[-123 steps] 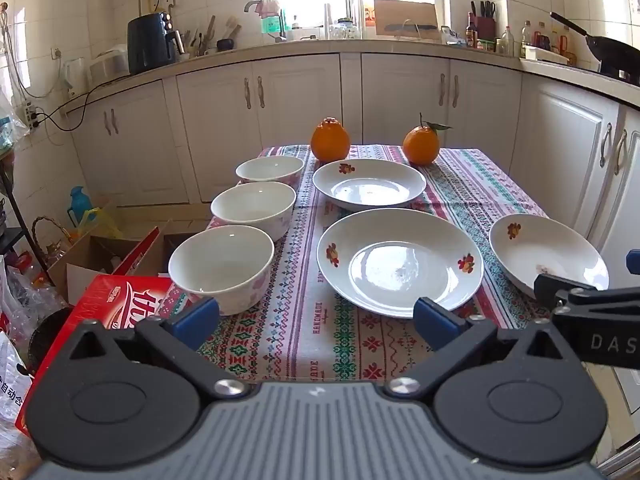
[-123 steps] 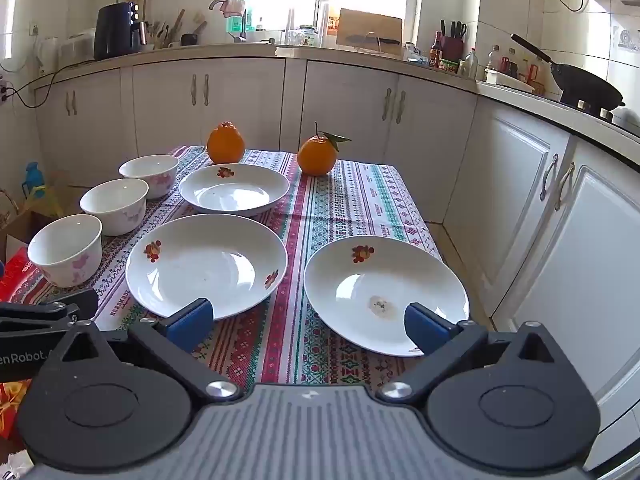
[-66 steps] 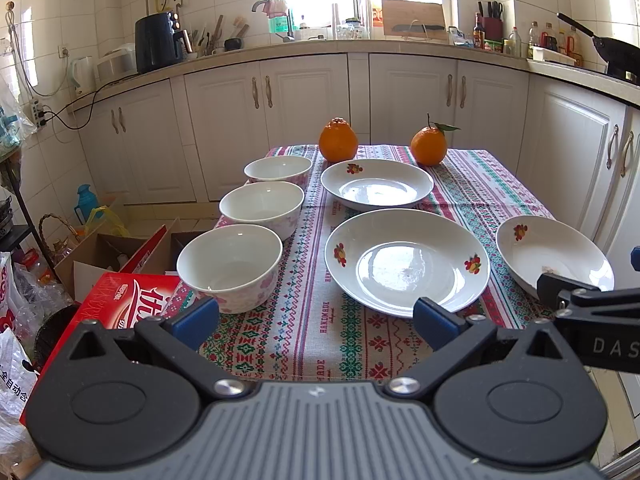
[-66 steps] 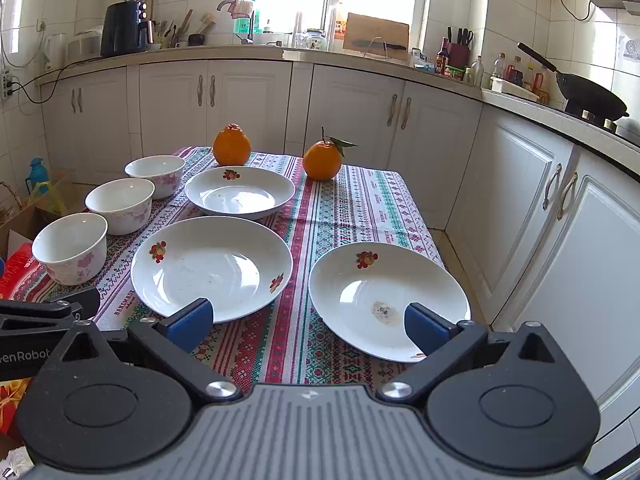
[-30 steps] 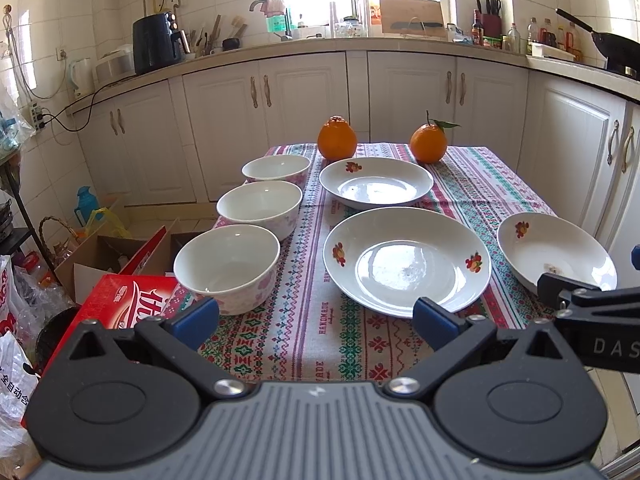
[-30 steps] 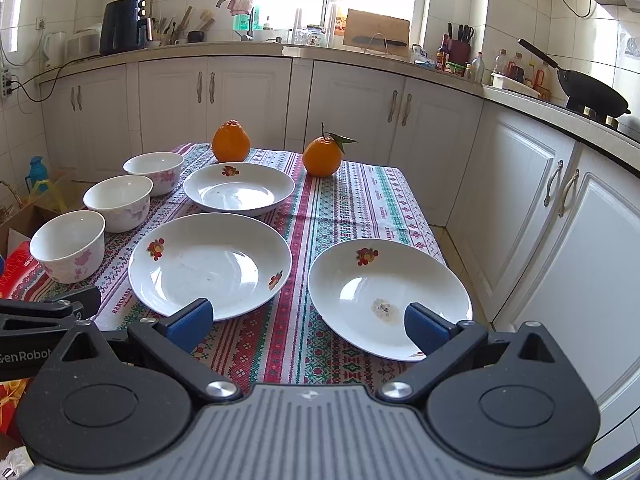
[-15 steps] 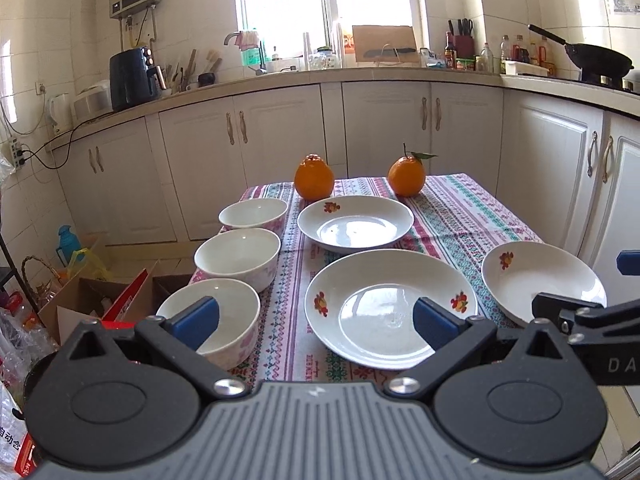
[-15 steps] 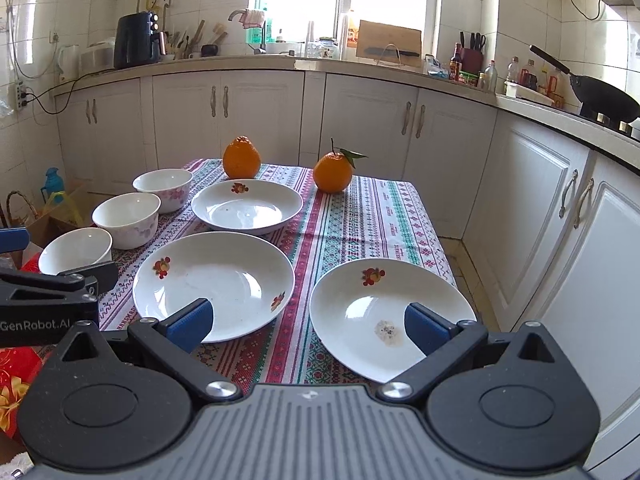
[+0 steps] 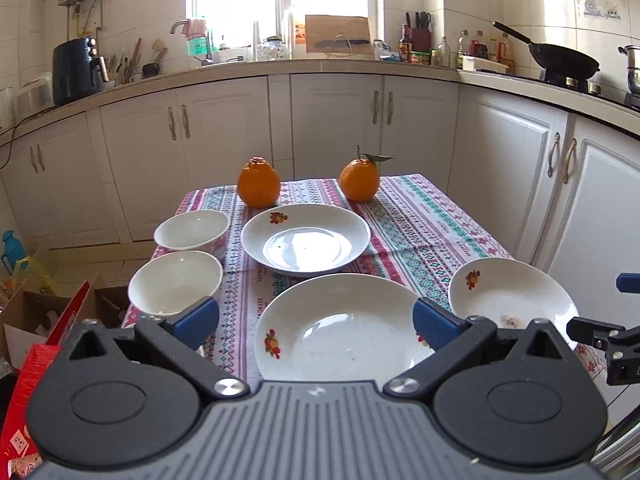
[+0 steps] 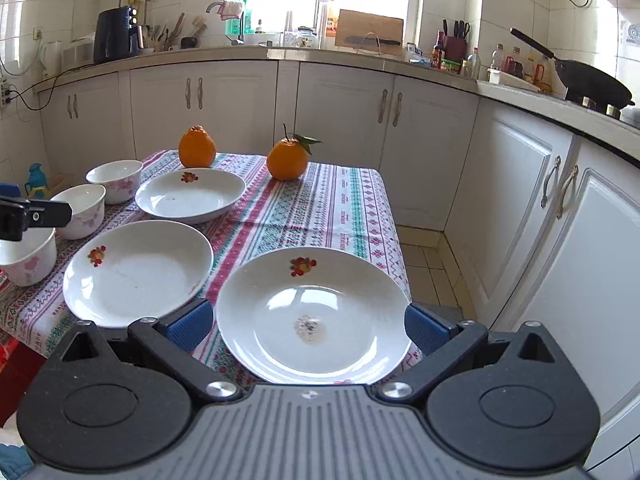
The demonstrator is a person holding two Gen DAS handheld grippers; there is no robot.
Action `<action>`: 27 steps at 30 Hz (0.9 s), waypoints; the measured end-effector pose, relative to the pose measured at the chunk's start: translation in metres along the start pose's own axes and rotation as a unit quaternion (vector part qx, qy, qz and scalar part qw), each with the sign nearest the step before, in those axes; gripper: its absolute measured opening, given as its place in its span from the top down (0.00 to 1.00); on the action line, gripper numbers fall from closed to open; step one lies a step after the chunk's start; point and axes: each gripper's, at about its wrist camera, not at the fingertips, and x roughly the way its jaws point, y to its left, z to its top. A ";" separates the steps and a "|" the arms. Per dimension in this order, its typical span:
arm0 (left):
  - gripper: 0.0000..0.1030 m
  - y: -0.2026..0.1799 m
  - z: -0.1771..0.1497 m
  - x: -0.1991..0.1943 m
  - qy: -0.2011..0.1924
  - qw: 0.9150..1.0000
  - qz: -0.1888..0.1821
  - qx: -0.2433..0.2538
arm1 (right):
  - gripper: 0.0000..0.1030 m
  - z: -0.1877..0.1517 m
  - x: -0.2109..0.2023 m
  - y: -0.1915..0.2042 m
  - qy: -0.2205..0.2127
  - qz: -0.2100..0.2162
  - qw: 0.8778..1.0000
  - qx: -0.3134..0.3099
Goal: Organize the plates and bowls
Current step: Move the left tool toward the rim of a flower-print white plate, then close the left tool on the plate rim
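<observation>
Three white flowered plates and three white bowls sit on a patterned tablecloth [image 9: 408, 224]. My left gripper [image 9: 316, 320] is open above the near edge of the large plate [image 9: 340, 344], holding nothing. Past it lie the far plate [image 9: 306, 240] and, at right, the stained plate [image 9: 512, 300]. Two bowls [image 9: 192, 230] [image 9: 176, 282] show on the left; the left view hides the third. My right gripper [image 10: 308, 328] is open over the stained plate [image 10: 312, 316], empty. The large plate [image 10: 136, 272], far plate [image 10: 190, 196] and nearest bowl [image 10: 26, 260] lie to its left.
Two oranges [image 9: 259, 182] [image 9: 359, 180] stand at the table's far end. White cabinets [image 9: 336, 128] run behind and along the right side. Cardboard boxes [image 9: 36, 312] and a red carton sit on the floor at left. A wok [image 10: 592, 80] rests on the counter.
Both grippers have moved forward over the table, still open. The plates now sit closer under the fingers, and the nearest bowl has slipped out of the left wrist view.
</observation>
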 end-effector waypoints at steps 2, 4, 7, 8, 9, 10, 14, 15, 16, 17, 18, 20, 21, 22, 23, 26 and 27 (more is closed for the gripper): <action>0.01 -0.009 0.004 0.009 0.006 1.000 -0.015 0.014 | 0.00 -0.006 0.009 -0.012 0.017 0.004 1.000 0.009; 0.01 -0.019 0.006 0.020 0.014 0.999 -0.021 0.031 | 0.00 -0.012 0.019 -0.023 0.031 0.007 0.999 0.015; 0.01 -0.033 0.008 0.036 0.028 0.997 -0.040 0.053 | 0.00 -0.021 0.031 -0.032 0.051 0.015 0.999 0.013; 0.01 -0.038 0.009 0.042 0.033 0.996 -0.049 0.061 | 0.00 -0.025 0.036 -0.034 0.058 0.020 0.998 0.010; 0.01 -0.043 0.010 0.047 0.038 0.996 -0.054 0.066 | 0.00 -0.029 0.040 -0.035 0.065 0.025 0.998 0.006; 0.01 -0.047 0.010 0.051 0.041 0.995 -0.059 0.072 | 0.00 -0.033 0.044 -0.036 0.070 0.031 0.997 0.002; 0.01 -0.060 0.012 0.070 0.066 0.990 -0.087 0.086 | 0.00 -0.046 0.056 -0.038 0.080 0.064 0.995 -0.013; 0.01 -0.063 0.012 0.075 0.073 0.989 -0.095 0.088 | 0.00 -0.049 0.060 -0.039 0.087 0.070 0.994 -0.016; 0.01 -0.066 0.012 0.079 0.081 0.987 -0.102 0.090 | 0.00 -0.051 0.064 -0.039 0.091 0.073 0.993 -0.020; 0.01 -0.069 0.013 0.083 0.088 0.986 -0.107 0.094 | 0.00 -0.053 0.067 -0.040 0.094 0.074 0.993 -0.024; 0.01 -0.073 0.013 0.087 0.094 0.984 -0.111 0.099 | 0.00 -0.055 0.069 -0.041 0.094 0.075 0.992 -0.027; 0.01 -0.080 0.015 0.095 0.101 0.982 -0.115 0.110 | 0.00 -0.056 0.075 -0.044 0.093 0.081 0.992 -0.030; 0.01 -0.083 0.016 0.098 0.105 0.981 -0.117 0.116 | 0.00 -0.057 0.077 -0.048 0.090 0.088 0.992 -0.028; 0.01 -0.087 0.017 0.102 0.109 0.979 -0.120 0.121 | 0.00 -0.058 0.078 -0.050 0.088 0.094 0.991 -0.026; 0.01 -0.090 0.018 0.105 0.112 0.978 -0.122 0.126 | 0.00 -0.058 0.080 -0.053 0.086 0.102 0.991 -0.027; 0.01 -0.099 0.022 0.116 0.123 0.974 -0.135 0.137 | 0.00 -0.059 0.081 -0.057 0.075 0.118 0.989 -0.040; 0.01 -0.102 0.024 0.121 0.128 0.972 -0.140 0.141 | 0.00 -0.061 0.081 -0.059 0.068 0.125 0.989 -0.047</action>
